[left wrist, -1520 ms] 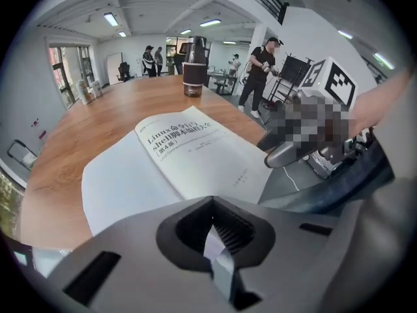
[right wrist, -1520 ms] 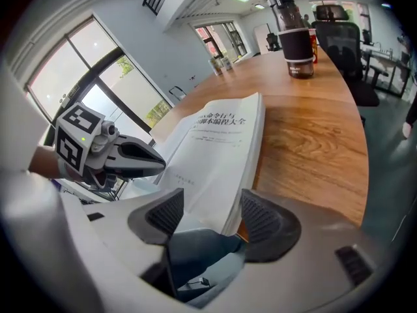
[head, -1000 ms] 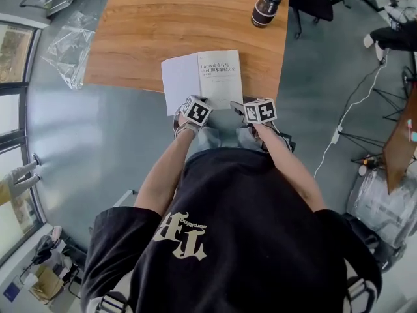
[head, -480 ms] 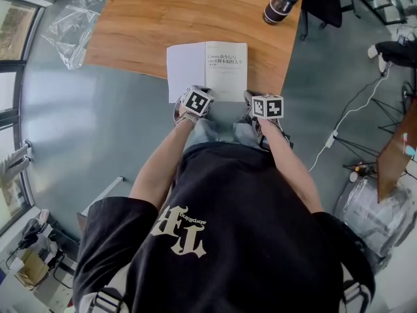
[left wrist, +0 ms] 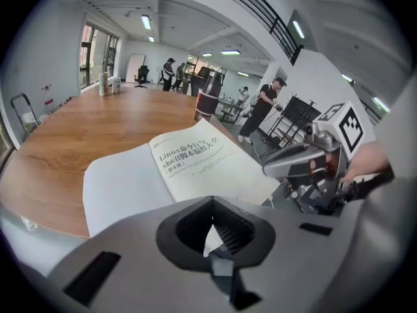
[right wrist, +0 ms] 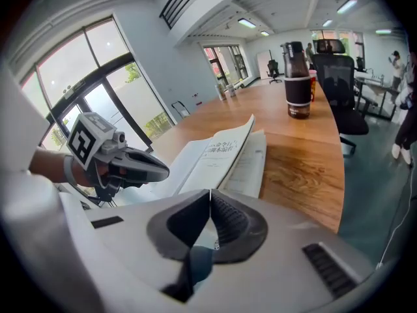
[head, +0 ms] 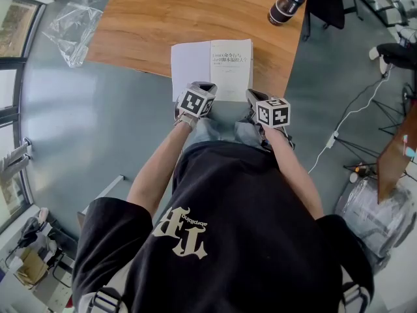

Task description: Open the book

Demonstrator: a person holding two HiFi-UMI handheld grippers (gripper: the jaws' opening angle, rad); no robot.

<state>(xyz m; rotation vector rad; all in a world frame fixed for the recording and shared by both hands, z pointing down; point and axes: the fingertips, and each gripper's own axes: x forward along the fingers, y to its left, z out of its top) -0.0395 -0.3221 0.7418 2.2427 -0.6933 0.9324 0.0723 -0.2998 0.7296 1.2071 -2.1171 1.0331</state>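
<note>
Daylight pours in from the tall windows, helped by ceiling strips, so the room is bright, with only soft shadows. The book glares white. Both gripper views bulge, darken at the corners and blur up close.

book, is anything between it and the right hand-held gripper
Nothing visible stands between them. The right hand-held gripper sits at the book's near right corner, jaws shut, apparently on the lifted top page. The bottle stands well beyond, at the table's far side.
</note>
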